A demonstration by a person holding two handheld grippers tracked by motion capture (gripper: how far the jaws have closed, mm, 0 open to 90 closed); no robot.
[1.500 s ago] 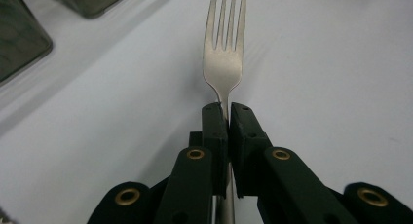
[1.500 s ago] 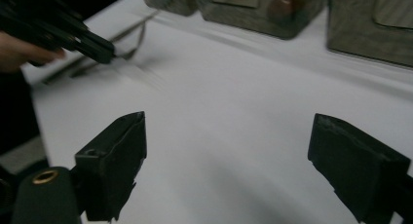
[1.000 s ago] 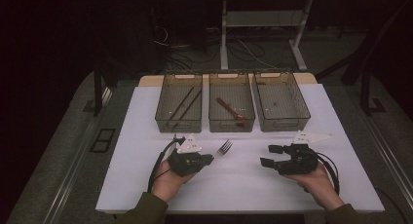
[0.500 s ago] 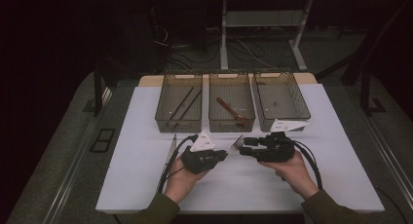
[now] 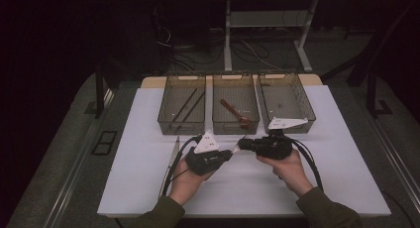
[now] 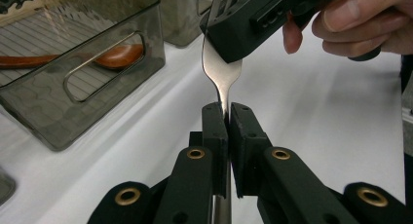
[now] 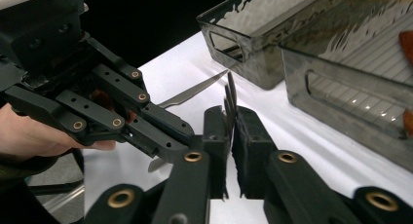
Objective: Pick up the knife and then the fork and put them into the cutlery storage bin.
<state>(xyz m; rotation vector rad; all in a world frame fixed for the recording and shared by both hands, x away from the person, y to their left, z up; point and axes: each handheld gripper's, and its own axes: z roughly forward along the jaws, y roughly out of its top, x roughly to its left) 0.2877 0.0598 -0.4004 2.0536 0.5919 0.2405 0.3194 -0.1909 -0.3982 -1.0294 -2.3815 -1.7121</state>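
Now both tongs [image 5: 229, 154] [image 5: 241, 144] clamp fork [image 6: 221, 73], near bin [image 5: 236, 126] edge.

The fork [image 6: 221, 70] is shiny silver, and both the left gripper [image 5: 229, 154] and the right gripper [image 5: 242, 143] are matt black with brass-coloured rivets. The tabletop [image 5: 148, 139] is plain white. The bins [image 5: 236, 126] are smoky grey see-through plastic with ribbed floors, and the spoon [image 5: 236, 114] is reddish-brown wood.

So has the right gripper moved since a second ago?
Yes. The right gripper has come left, from below the right bin to below the middle bin, its jaws just closing on the fork.
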